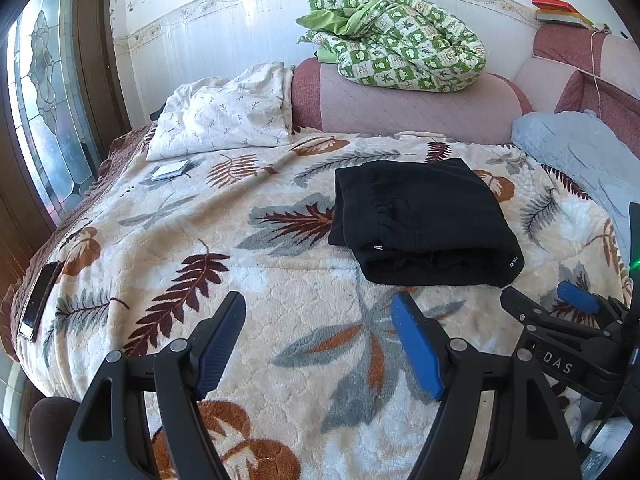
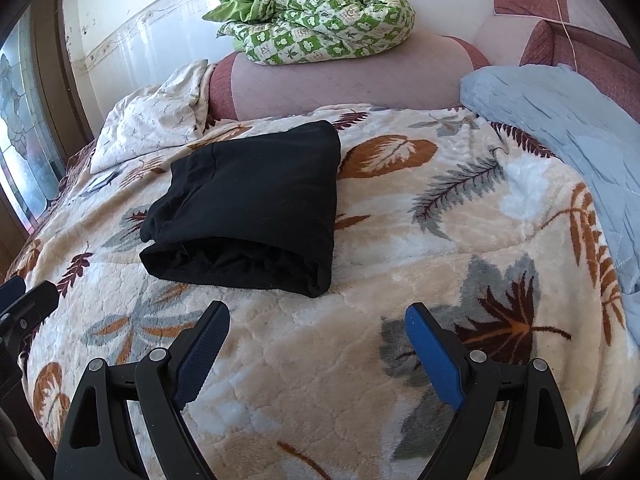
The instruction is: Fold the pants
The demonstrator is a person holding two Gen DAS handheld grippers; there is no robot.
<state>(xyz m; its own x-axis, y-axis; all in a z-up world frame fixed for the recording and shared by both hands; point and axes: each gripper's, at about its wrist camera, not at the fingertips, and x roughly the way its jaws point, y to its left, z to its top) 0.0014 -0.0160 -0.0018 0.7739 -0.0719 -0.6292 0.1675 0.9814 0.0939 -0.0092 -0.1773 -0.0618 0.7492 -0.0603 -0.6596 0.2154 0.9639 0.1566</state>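
Observation:
The black pants (image 1: 424, 220) lie folded into a thick rectangle on the leaf-patterned blanket (image 1: 248, 312); they also show in the right wrist view (image 2: 252, 208). My left gripper (image 1: 320, 316) is open and empty, hovering over the blanket short of the pants and to their left. My right gripper (image 2: 318, 324) is open and empty, just short of the pants' near right corner. The right gripper also shows at the right edge of the left wrist view (image 1: 544, 292).
A white pillow (image 1: 224, 116), a green checked quilt (image 1: 396, 40) on a pink bolster (image 1: 400, 104) and a blue cloth (image 1: 576, 152) lie at the back. A phone (image 1: 38, 300) lies at the bed's left edge, a small packet (image 1: 170, 170) near the pillow.

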